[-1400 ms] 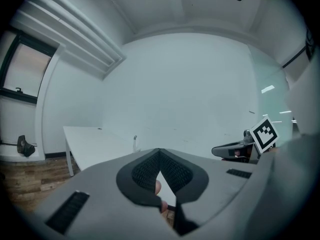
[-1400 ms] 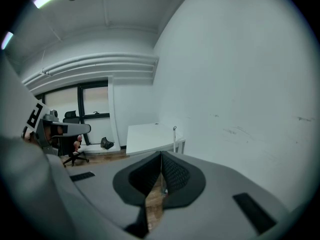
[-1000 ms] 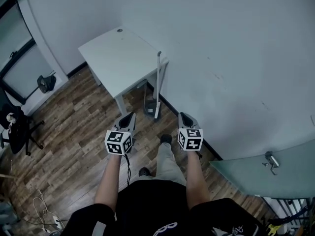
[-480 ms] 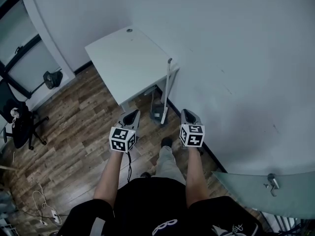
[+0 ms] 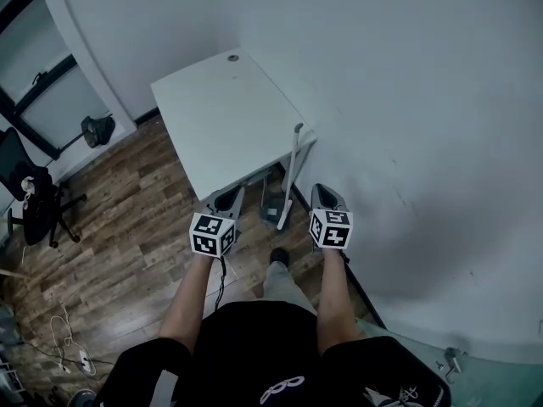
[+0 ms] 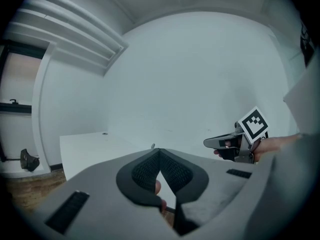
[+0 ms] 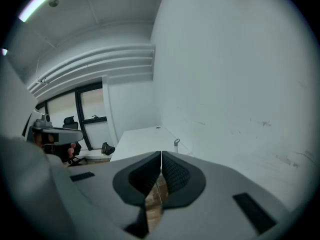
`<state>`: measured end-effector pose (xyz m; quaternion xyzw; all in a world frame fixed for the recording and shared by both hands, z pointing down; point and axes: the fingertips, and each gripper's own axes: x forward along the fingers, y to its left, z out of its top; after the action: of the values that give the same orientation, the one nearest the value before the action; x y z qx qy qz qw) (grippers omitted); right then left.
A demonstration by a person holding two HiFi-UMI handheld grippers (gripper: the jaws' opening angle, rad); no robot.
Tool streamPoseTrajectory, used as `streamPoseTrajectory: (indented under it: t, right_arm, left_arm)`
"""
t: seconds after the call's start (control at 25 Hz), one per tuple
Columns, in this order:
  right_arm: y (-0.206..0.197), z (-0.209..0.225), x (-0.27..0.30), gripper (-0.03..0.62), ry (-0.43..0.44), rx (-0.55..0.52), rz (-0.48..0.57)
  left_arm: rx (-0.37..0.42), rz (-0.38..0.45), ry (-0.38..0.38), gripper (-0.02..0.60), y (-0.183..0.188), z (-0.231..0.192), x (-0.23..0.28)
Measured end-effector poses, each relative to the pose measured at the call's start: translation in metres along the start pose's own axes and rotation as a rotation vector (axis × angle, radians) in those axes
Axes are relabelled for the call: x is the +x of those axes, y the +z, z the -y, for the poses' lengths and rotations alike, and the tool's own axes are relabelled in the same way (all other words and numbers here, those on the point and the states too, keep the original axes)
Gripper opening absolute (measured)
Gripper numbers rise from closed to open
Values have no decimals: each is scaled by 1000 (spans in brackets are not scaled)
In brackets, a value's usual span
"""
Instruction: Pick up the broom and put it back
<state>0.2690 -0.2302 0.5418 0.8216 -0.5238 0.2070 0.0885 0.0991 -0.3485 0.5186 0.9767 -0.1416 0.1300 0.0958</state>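
The broom (image 5: pixel 290 173) has a pale handle and leans upright against the near corner of a white table (image 5: pixel 222 113), beside the wall. Its head (image 5: pixel 272 208) rests on the wooden floor. Its handle top peeks above the jaws in the left gripper view (image 6: pixel 153 146) and the right gripper view (image 7: pixel 176 142). My left gripper (image 5: pixel 227 198) is just left of the broom head, apart from it. My right gripper (image 5: pixel 323 195) is just right of the handle. Both point forward, shut and empty, as their own views show (image 6: pixel 159 152) (image 7: pixel 161 154).
A white wall (image 5: pixel 407 100) runs close along the right. A black office chair (image 5: pixel 34 200) and a small black object (image 5: pixel 97 131) stand at the left by the window. Cables (image 5: pixel 69 354) lie on the floor at the lower left. My shoe (image 5: pixel 278 256) is between the grippers.
The person has walked forward, so the table and broom are nearer and sit between the two grippers. Both grippers stayed shut and level with each other.
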Motion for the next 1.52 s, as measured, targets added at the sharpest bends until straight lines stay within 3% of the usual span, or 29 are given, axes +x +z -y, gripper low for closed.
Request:
streamPoseTrajectory:
  t: [0.32, 0.92, 0.96, 1.04, 1.24, 1.52]
  right_arm:
    - [16, 28, 59, 25, 66, -22, -34]
    - [-2, 65, 139, 29, 172, -84, -67]
    - [-5, 65, 145, 42, 186, -81, -74]
    - [-14, 63, 158, 175, 228, -69, -94]
    - [-27, 68, 188, 187, 278, -86, -120]
    - [-30, 66, 226, 189, 306, -131, -140]
  left_arm:
    - [-29, -12, 5, 6, 8, -9, 67]
    - [-53, -49, 135, 7, -16, -30, 132]
    - [-57, -47, 144, 8, -18, -32, 134]
    - [-64, -44, 147, 8, -24, -35, 139]
    - [-89, -61, 135, 8, -43, -37, 155]
    - [-129, -65, 192, 8, -51, -56, 169]
